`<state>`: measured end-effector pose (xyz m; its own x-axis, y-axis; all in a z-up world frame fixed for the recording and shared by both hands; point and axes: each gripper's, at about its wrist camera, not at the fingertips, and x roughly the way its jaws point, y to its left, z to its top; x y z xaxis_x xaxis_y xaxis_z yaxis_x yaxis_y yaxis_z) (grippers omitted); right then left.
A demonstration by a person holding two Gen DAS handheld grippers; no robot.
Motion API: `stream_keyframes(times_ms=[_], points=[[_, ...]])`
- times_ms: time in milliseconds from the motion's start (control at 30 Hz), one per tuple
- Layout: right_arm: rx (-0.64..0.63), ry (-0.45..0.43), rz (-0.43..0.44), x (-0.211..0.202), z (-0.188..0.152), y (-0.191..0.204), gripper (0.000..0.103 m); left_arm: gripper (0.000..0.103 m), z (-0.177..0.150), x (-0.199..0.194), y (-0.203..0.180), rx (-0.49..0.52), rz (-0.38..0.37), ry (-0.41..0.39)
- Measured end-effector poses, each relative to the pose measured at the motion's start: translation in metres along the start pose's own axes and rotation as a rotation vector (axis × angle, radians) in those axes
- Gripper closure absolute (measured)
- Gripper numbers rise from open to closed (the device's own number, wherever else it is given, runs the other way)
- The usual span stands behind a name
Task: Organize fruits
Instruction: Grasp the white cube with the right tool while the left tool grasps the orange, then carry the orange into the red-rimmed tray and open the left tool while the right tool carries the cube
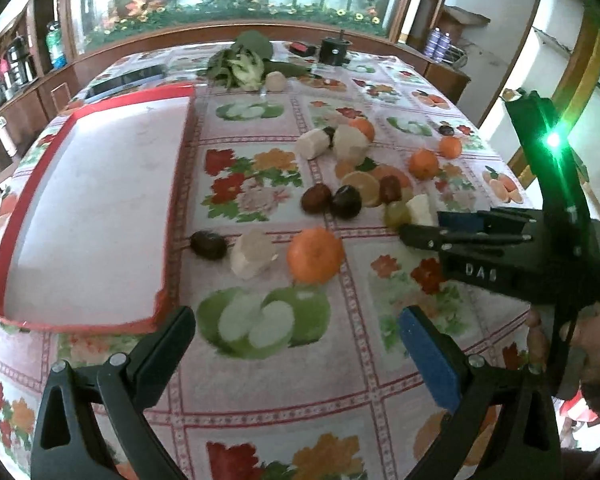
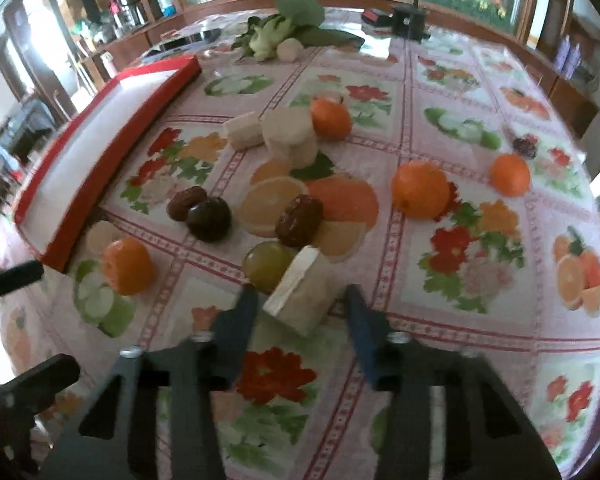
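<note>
A red-rimmed white tray (image 1: 36,200) lies at the left, nothing in it; it also shows in the right wrist view (image 2: 44,216). Fruits are scattered on the tablecloth: oranges (image 1: 315,255) (image 2: 420,189), dark dates (image 2: 299,220), a dark round fruit (image 2: 209,219), a green grape (image 2: 267,265) and pale cut chunks (image 1: 254,255). My left gripper (image 1: 296,332) is open and empty above the cloth, near the tray's front corner. My right gripper (image 2: 302,304) is open, its fingers on either side of a pale chunk (image 2: 303,294), not closed on it. It shows in the left wrist view (image 1: 424,228).
Leafy greens (image 1: 242,62) and a black grinder-like object (image 1: 334,50) stand at the table's far end. A dark tablet-like slab (image 1: 132,78) lies behind the tray. Wooden shelves with bottles stand at far left. The table edge falls away at right.
</note>
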<state>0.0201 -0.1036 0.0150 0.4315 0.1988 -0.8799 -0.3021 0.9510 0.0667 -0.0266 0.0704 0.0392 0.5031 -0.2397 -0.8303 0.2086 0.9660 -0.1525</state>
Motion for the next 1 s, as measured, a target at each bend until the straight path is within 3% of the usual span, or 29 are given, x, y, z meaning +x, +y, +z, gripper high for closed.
stream_keyframes(times_ms=[167, 367, 467, 533, 700, 800, 1000], points=[[0.036, -0.015, 0.003, -0.008, -0.007, -0.009, 0.072, 0.000, 0.015, 0.016, -0.007, 0.011, -0.037, 0.029], [0.026, -0.044, -0.014, -0.020, -0.013, -0.013, 0.073, 0.004, 0.027, 0.034, -0.006, 0.015, -0.055, 0.065], [0.026, -0.043, -0.010, -0.020, -0.015, -0.014, 0.072, 0.016, 0.029, 0.041, -0.007, 0.042, -0.027, 0.069], [0.039, -0.038, -0.004, -0.018, -0.015, -0.017, 0.072, 0.035, 0.029, 0.049, -0.005, 0.039, -0.022, 0.098], [0.082, -0.020, 0.045, -0.010, -0.016, -0.023, 0.072, 0.051, 0.030, 0.050, -0.007, 0.058, 0.023, 0.084], [0.081, -0.028, 0.052, -0.009, -0.014, -0.023, 0.072, 0.064, 0.029, 0.048, -0.007, 0.041, -0.006, 0.081], [0.040, -0.039, 0.003, -0.005, -0.009, -0.017, 0.076, 0.065, 0.029, 0.049, -0.007, 0.019, -0.012, 0.059]])
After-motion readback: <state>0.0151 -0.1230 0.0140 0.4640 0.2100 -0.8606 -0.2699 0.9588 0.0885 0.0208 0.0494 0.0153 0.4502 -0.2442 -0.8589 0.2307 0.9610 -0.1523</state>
